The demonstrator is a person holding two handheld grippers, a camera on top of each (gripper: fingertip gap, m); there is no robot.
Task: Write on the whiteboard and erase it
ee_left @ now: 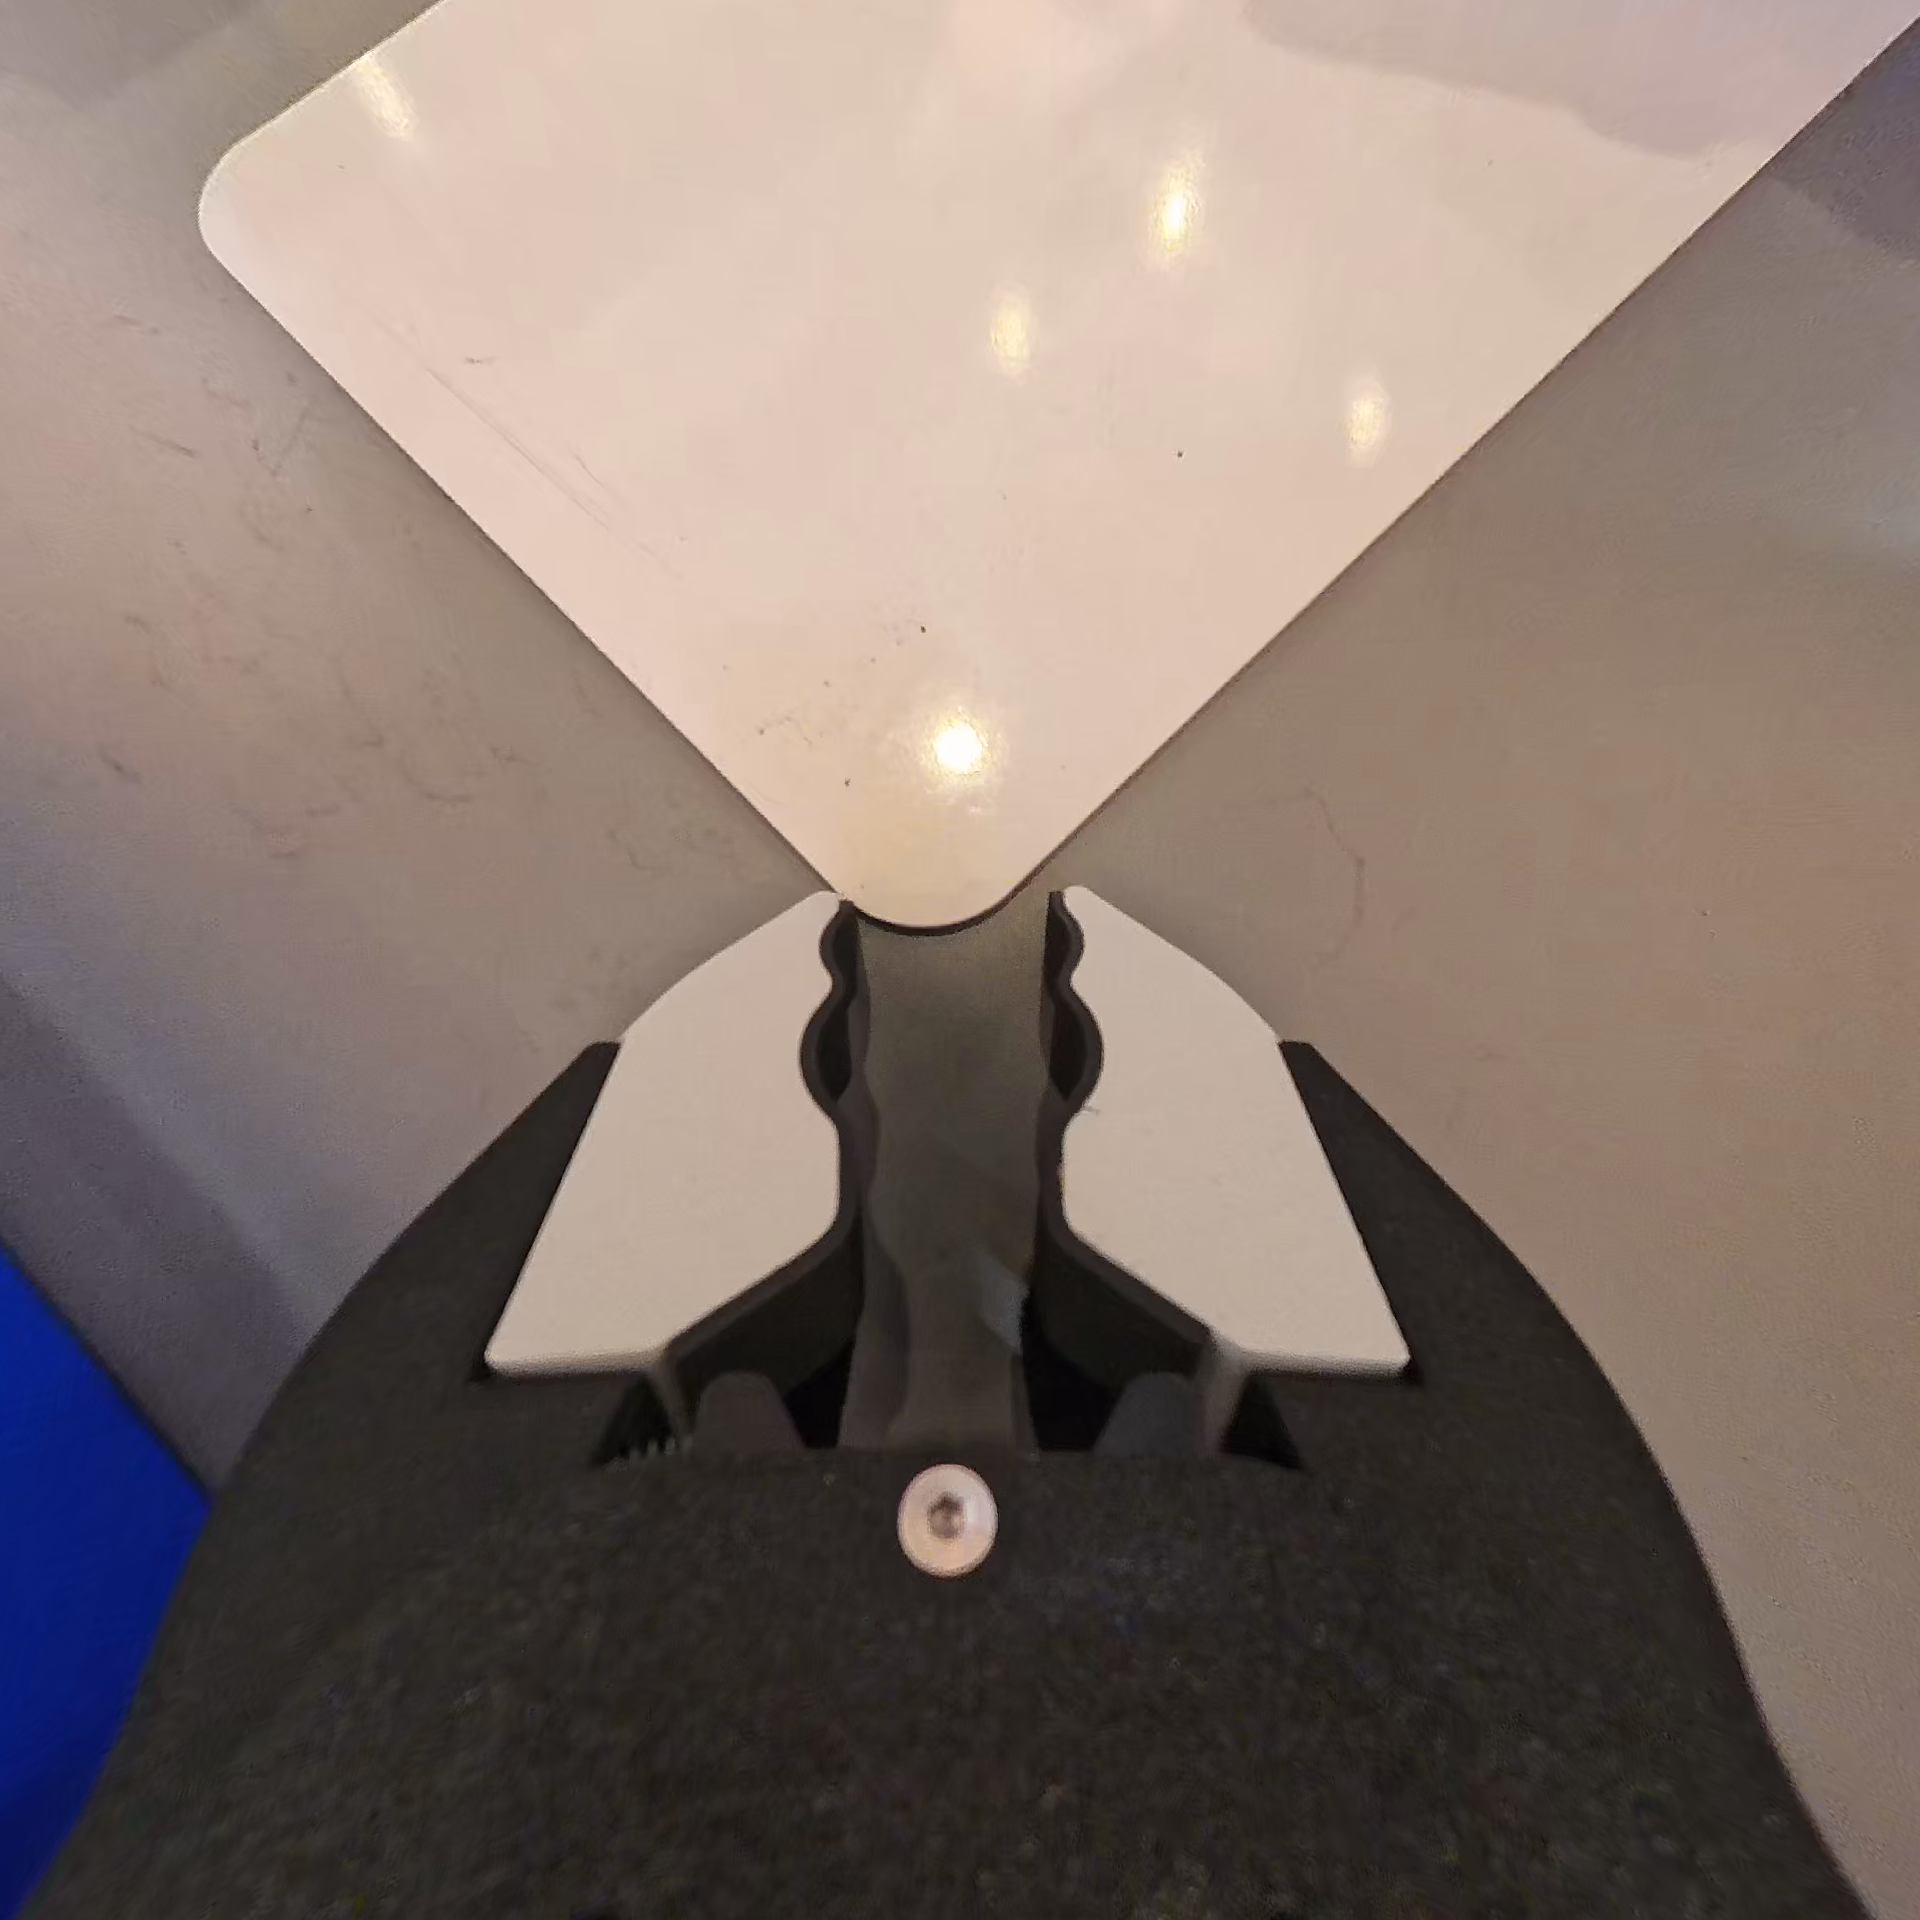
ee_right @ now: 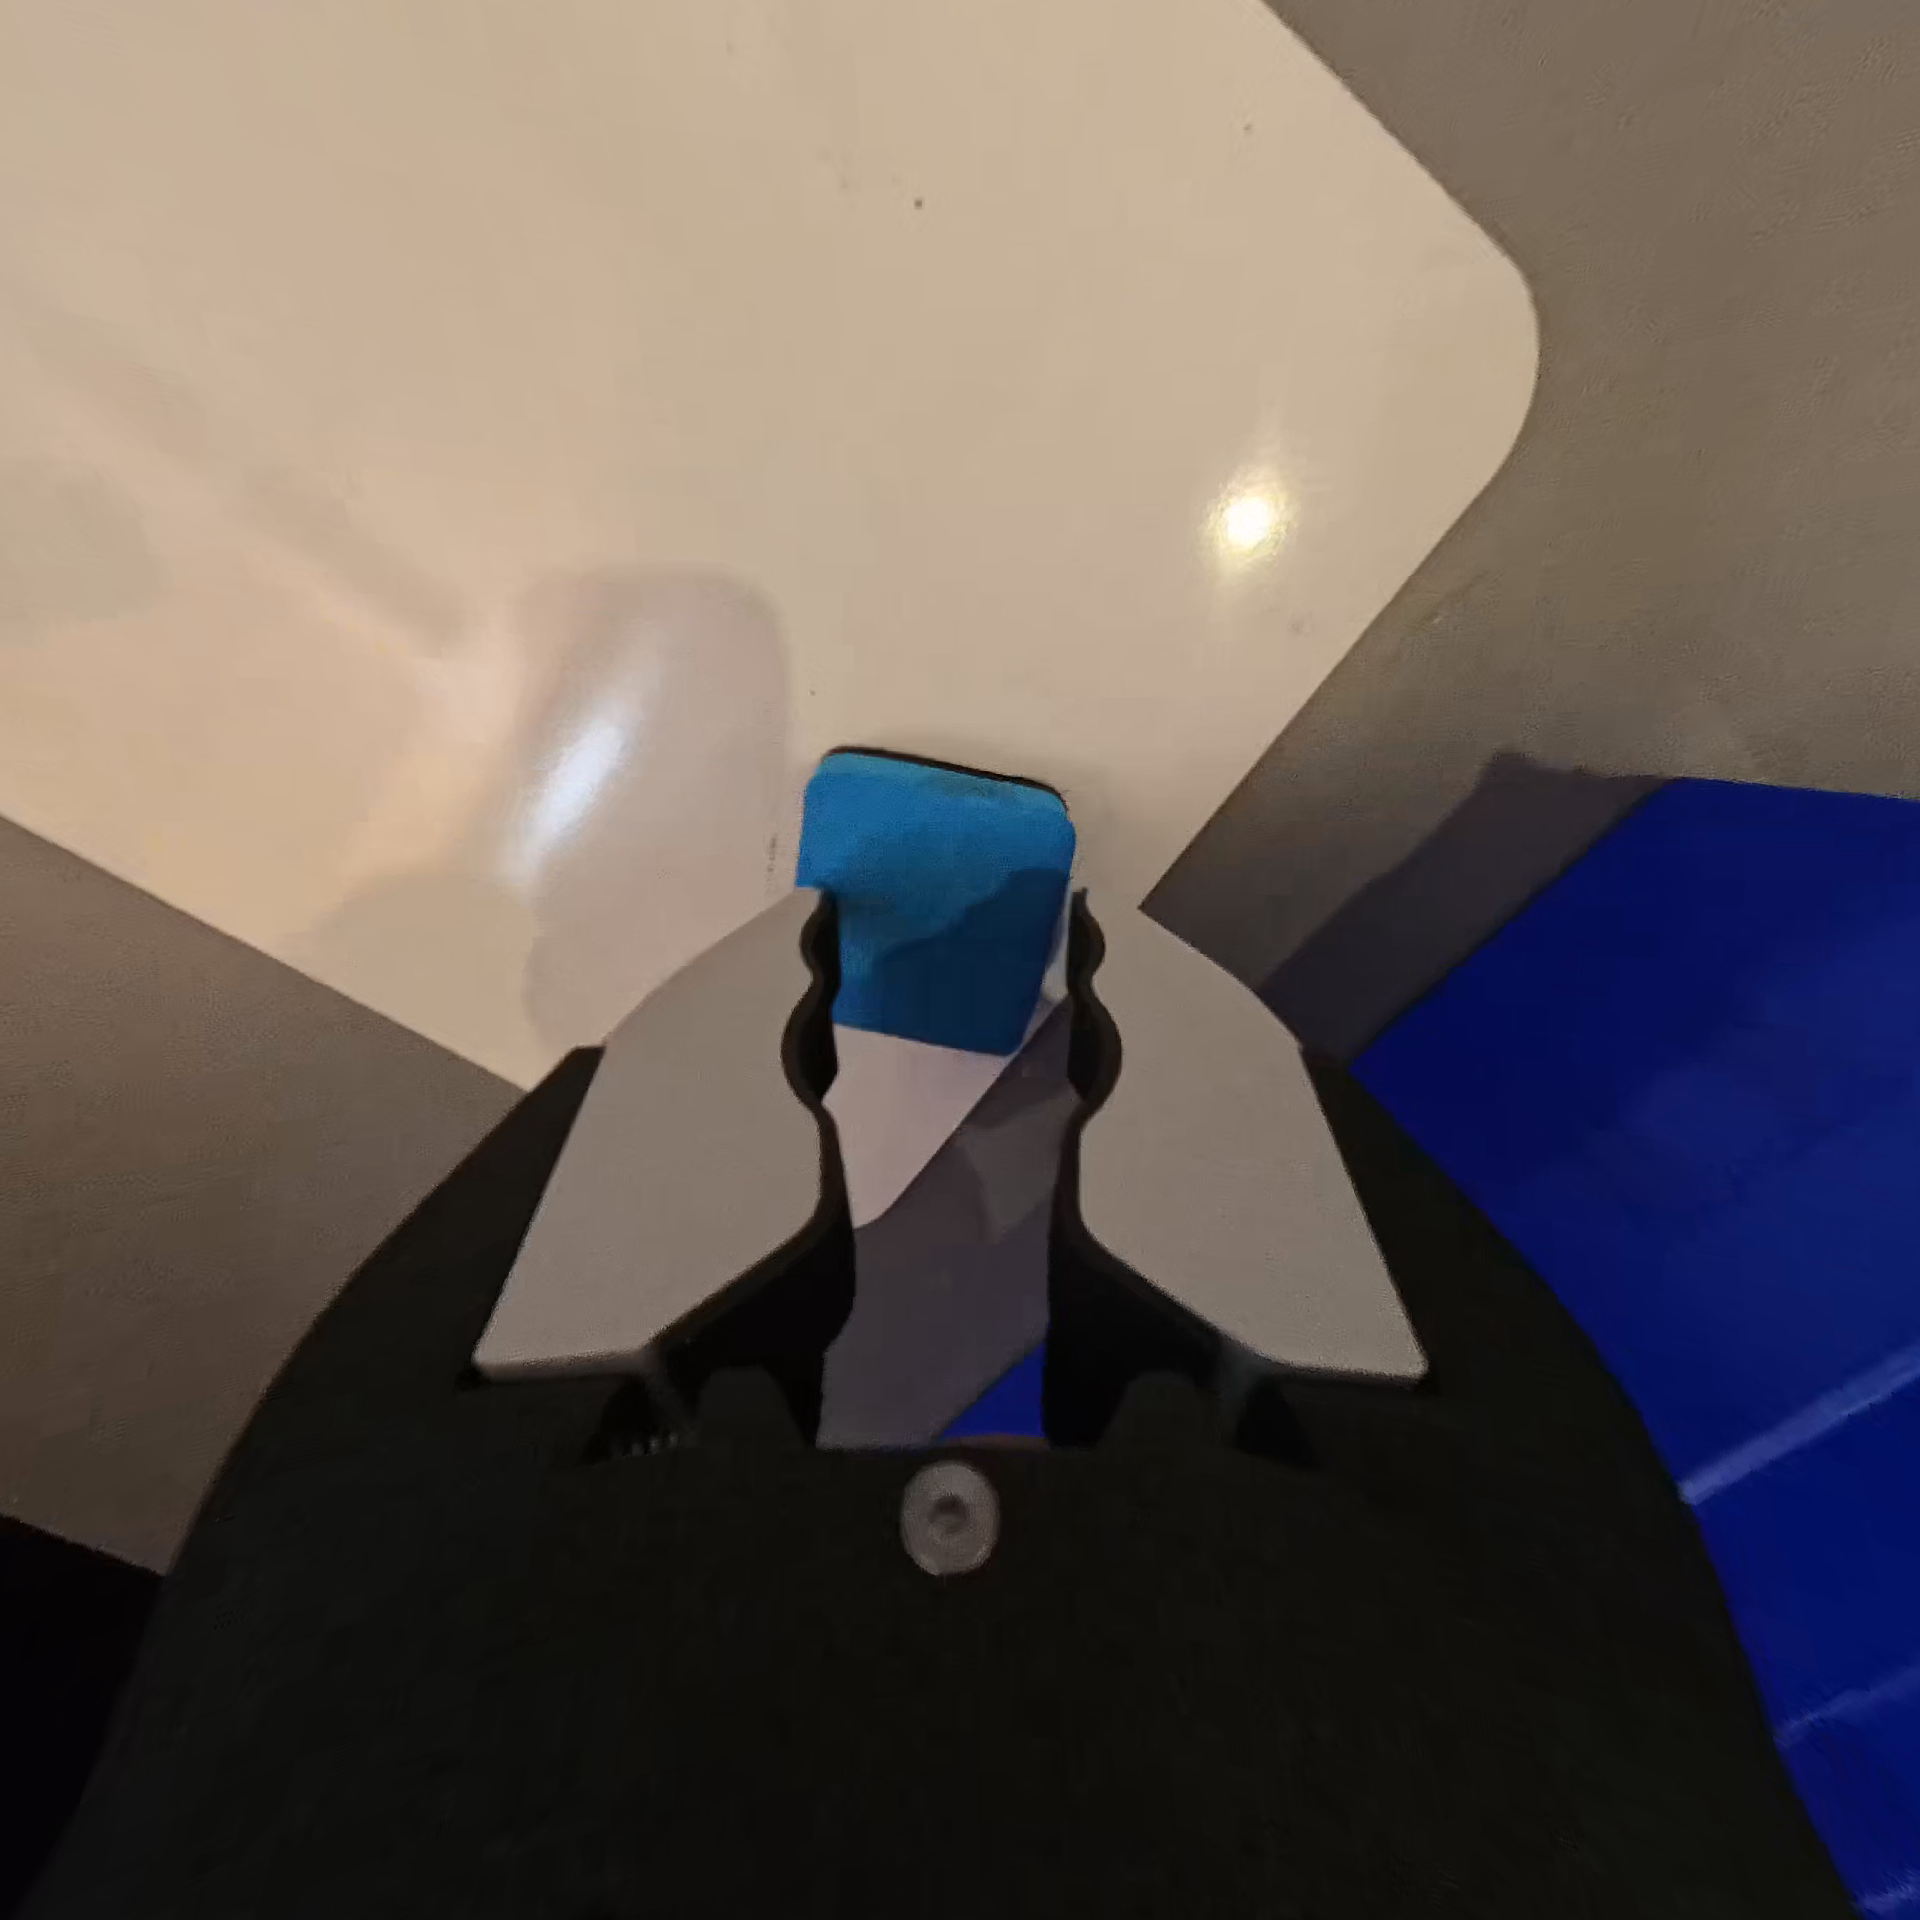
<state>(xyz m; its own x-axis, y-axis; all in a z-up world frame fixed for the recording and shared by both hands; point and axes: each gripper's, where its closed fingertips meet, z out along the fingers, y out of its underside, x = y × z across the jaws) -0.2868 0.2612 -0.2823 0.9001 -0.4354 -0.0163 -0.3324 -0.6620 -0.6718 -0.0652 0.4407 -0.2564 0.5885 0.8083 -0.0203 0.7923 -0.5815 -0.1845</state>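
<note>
Currently right gripper pinches blue eraser at its tips, pad pressed onto whiteboard just ahead. Eraser looks soft, light; grip sides, mid-block. Left gripper spread, empty, board corner at its tips. Board glossy, likely slides.

The whiteboard is a glossy white sheet with rounded corners, lying flat on a grey surface and turned like a diamond, one corner pointing to the lower middle of the left wrist view. Faint smudges and specks mark it near that corner.

The eraser is a small blue block with a dark underside, resting on the board at the centre of the right wrist view.
</note>
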